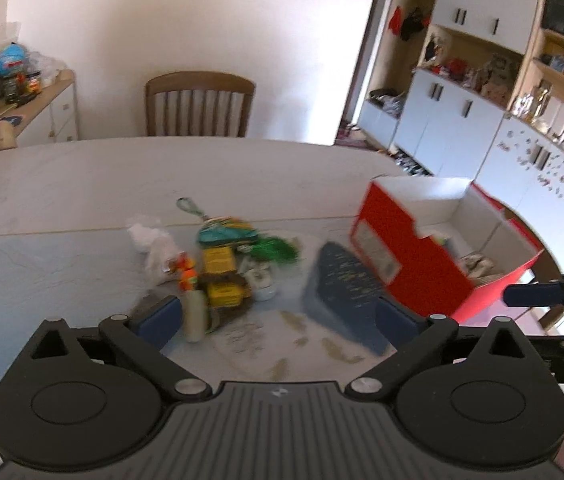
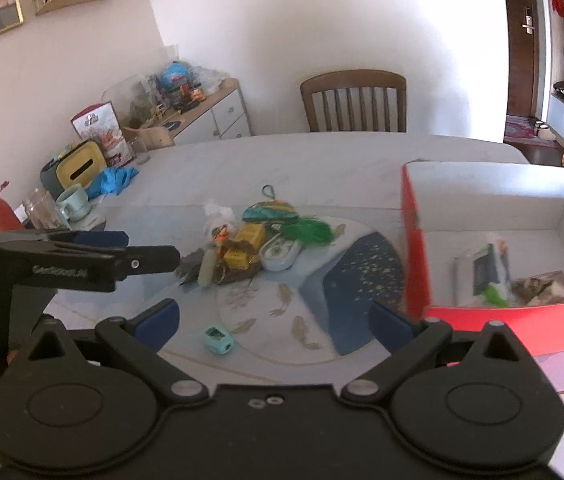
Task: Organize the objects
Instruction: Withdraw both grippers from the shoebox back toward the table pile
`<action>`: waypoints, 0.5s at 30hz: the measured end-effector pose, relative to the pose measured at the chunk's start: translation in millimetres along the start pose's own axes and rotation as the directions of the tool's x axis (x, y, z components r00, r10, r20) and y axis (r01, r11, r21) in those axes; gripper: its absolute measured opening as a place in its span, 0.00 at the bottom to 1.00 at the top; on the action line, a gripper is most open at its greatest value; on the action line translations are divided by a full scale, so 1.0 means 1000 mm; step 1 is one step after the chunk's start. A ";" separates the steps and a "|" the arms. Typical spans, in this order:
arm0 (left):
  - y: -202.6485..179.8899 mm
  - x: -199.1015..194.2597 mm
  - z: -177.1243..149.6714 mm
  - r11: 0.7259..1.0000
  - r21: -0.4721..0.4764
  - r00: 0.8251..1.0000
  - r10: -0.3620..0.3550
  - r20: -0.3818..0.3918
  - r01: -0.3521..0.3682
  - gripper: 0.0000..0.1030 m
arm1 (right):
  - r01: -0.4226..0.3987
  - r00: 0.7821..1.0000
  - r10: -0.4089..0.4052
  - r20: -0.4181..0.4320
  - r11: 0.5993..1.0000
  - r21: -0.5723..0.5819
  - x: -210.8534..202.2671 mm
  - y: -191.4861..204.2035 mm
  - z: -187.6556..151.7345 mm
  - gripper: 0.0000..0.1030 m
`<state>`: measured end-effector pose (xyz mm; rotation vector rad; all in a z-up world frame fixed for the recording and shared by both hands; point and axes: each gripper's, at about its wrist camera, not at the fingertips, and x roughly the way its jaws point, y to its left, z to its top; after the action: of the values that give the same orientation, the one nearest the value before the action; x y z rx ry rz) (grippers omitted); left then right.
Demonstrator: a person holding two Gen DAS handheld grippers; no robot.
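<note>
We see the pile (image 2: 250, 244) of small things at 12 o'clock from the right gripper (image 2: 276, 322), mid-table (image 2: 322, 160): yellow boxes, a green tassel (image 2: 310, 232), a teal pouch (image 2: 268, 213). The red box (image 2: 494, 248) stands at 2 o'clock, some items inside. A teal gadget (image 2: 217, 340) lies alone near 11. Both the right gripper and the left gripper (image 1: 280, 318) are spread wide, holding nothing. A chair (image 2: 354, 100) stands beyond.

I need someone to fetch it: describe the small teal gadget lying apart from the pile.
Find the open red cardboard box on the pale table. Left of it, nearer than the clutter pile, the small teal gadget lies alone on the feather-print placemat.
</note>
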<state>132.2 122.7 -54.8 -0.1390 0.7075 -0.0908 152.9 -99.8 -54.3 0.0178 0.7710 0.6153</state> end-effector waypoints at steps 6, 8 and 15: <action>0.036 0.018 -0.011 0.999 0.023 0.998 0.049 -0.028 -0.048 1.00 | -0.001 1.000 0.001 -0.028 1.000 -0.009 0.025 0.017 -0.008 0.97; 0.048 0.024 -0.015 0.998 0.023 0.997 0.064 -0.033 -0.064 1.00 | -0.005 0.999 0.004 -0.041 1.000 -0.019 0.033 0.023 -0.011 0.96; 0.081 0.053 -0.024 0.994 0.017 0.993 0.105 -0.062 -0.104 1.00 | -0.028 0.994 0.021 -0.109 0.998 -0.063 0.068 0.041 -0.020 0.94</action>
<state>159.1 193.7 -119.6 -0.0865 0.7760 0.0002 156.0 -33.9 -103.7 -0.0654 0.8567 0.6683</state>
